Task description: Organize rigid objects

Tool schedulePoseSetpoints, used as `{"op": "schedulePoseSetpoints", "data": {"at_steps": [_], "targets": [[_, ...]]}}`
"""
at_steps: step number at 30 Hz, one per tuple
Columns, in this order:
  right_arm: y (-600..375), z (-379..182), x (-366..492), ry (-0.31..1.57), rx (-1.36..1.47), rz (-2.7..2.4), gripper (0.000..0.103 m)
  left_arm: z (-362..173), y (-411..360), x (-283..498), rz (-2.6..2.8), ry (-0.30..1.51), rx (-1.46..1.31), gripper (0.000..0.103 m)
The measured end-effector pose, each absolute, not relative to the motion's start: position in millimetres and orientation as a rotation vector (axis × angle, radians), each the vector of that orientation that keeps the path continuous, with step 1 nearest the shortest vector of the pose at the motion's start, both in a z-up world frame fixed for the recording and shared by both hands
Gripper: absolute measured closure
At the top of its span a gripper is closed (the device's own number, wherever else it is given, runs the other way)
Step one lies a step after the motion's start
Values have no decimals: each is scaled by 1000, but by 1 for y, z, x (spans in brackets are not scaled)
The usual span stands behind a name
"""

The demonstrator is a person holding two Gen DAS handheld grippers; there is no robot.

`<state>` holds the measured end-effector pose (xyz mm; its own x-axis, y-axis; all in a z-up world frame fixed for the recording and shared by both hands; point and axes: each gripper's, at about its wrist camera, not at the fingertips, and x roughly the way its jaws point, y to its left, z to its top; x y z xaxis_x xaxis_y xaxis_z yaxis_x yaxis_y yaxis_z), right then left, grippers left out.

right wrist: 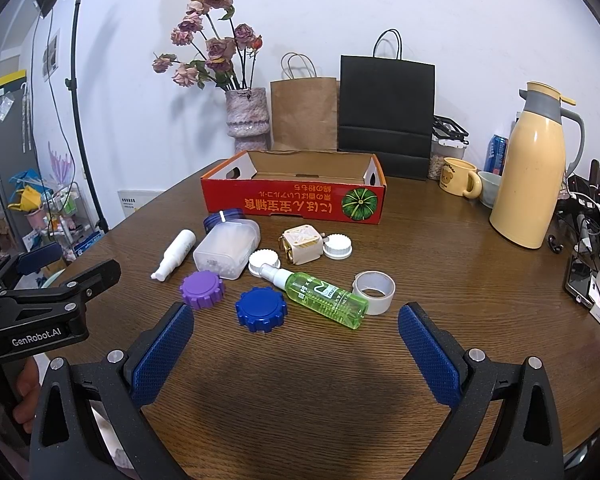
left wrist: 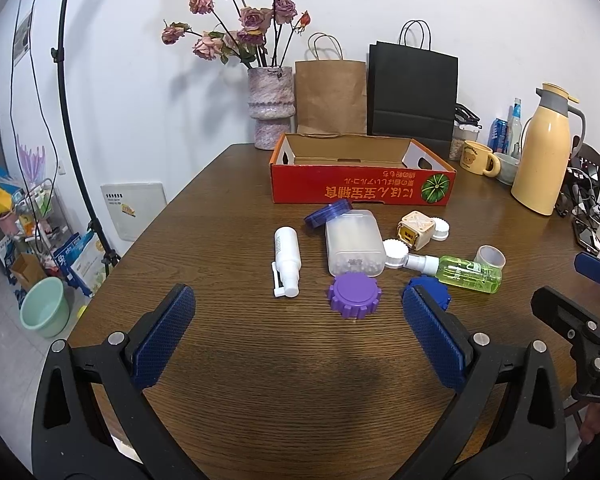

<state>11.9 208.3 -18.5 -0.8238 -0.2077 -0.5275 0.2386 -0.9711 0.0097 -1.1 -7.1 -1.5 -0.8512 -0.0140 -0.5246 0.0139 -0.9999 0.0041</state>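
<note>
Two pairs of tongs — left tongs (left wrist: 298, 336) and right tongs (right wrist: 296, 350) — hang spread wide and empty above the wooden surface (left wrist: 292, 400), tilted down toward a loose cluster of small items. Nothing sits yet in the red cardboard box (right wrist: 292, 200) just behind them, its open top presumably the destination. Nearest the right tongs lie a blue ridged lid (right wrist: 261, 309), a green spray bottle (right wrist: 324, 300) on its side and a tape roll (right wrist: 374, 291) — likely first picks.
</note>
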Motion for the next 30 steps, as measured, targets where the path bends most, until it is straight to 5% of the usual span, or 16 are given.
{"op": "schedulePoseSetpoints", "data": {"at_steps": [30], "targets": [[206, -19, 12, 86, 793, -2794, 0, 1, -9, -2, -3004, -3, 850, 0]]}}
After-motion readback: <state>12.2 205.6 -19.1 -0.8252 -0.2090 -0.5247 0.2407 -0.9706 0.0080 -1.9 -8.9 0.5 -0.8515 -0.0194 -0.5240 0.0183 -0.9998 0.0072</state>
